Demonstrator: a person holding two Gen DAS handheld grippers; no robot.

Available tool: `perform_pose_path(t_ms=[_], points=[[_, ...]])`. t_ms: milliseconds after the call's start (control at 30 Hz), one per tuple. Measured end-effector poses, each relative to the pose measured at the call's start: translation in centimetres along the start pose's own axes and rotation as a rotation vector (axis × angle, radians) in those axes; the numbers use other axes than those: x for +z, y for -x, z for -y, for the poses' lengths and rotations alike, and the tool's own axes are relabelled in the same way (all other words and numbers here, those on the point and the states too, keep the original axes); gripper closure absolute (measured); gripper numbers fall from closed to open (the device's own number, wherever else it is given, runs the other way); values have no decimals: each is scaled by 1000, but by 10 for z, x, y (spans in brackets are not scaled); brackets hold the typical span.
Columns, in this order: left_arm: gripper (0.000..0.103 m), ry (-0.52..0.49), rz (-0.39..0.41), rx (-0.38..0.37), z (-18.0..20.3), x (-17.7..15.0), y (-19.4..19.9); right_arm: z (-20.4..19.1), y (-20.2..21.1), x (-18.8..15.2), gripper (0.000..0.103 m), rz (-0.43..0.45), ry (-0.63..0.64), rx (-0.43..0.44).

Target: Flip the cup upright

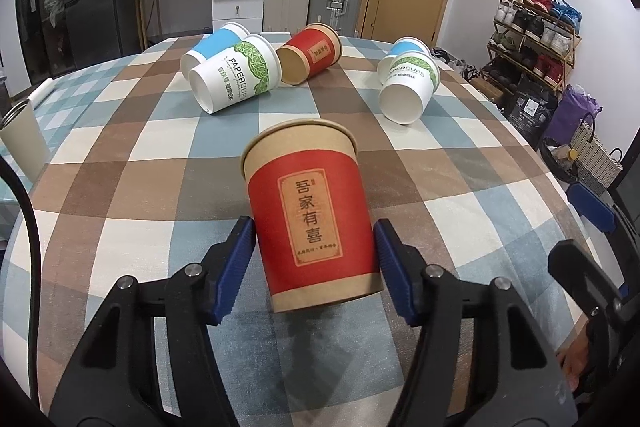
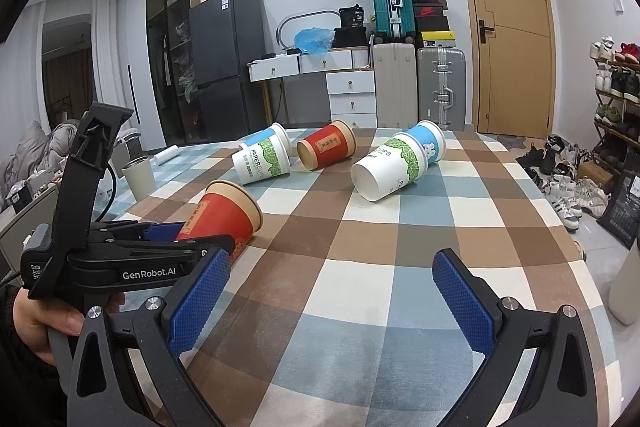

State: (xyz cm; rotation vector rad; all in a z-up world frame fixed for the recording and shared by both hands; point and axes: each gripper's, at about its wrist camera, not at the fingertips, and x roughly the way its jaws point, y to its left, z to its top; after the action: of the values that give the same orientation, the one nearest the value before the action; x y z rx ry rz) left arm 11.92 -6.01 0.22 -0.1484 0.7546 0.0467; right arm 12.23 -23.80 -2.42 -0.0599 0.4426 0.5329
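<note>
A red and kraft paper cup (image 1: 310, 215) sits between the blue pads of my left gripper (image 1: 316, 269), which is shut on its lower body. In the right wrist view the same cup (image 2: 224, 213) is tilted, mouth up and to the right, held just above the checked tablecloth (image 2: 360, 235) by the left gripper (image 2: 188, 239). My right gripper (image 2: 332, 301) is open and empty over the cloth near the table's front.
Several cups lie on their sides farther back: a green-and-white cup (image 1: 232, 79) nested with a blue one, a red cup (image 1: 310, 53), another green-and-white cup (image 1: 408, 87). A grey tumbler (image 1: 22, 143) stands at the left edge. A shoe rack (image 1: 532, 39) is at the right.
</note>
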Motion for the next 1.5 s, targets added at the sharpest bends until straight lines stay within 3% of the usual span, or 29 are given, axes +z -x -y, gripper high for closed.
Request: perform_pose_path(t_ms=[533,867,1300,1500], points=[[45,-26,94,3,-8,3,52,-20,4,-1,0,7,41,40],[45,-25,136,2,-22,-16,97,-35,11,-4,0,7,60,57],[45,-30,82,-27,-18,-67,109,-39,16,-11,0,-9,62,64],[45,-34,65,-40,-12,-75,99,-40,15,-13,0,-13,71,65]])
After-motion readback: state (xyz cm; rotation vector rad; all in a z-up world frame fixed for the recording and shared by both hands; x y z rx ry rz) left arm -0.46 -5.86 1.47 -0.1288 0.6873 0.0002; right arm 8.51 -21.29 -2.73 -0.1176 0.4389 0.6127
